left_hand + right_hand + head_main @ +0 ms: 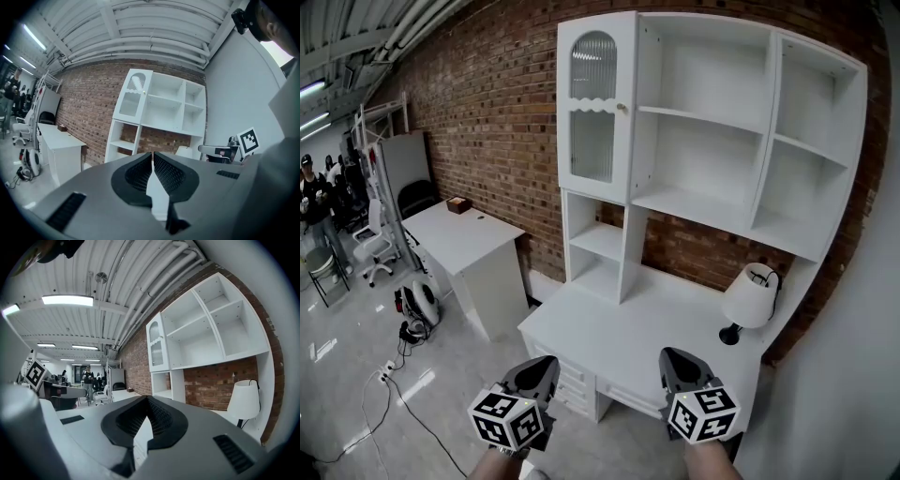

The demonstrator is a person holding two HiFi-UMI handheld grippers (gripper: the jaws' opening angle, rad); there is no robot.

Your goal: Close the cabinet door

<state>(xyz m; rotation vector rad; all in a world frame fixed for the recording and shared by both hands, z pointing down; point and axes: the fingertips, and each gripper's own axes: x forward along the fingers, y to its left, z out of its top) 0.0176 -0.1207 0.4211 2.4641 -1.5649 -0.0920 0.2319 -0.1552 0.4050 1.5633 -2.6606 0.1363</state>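
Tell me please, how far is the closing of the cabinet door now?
Done: unclear; the cabinet door looks shut or nearly shut from here. In hand: nothing; left tongs and right tongs, both closed and empty, are low before the desk. Left: check the door, push if ajar.
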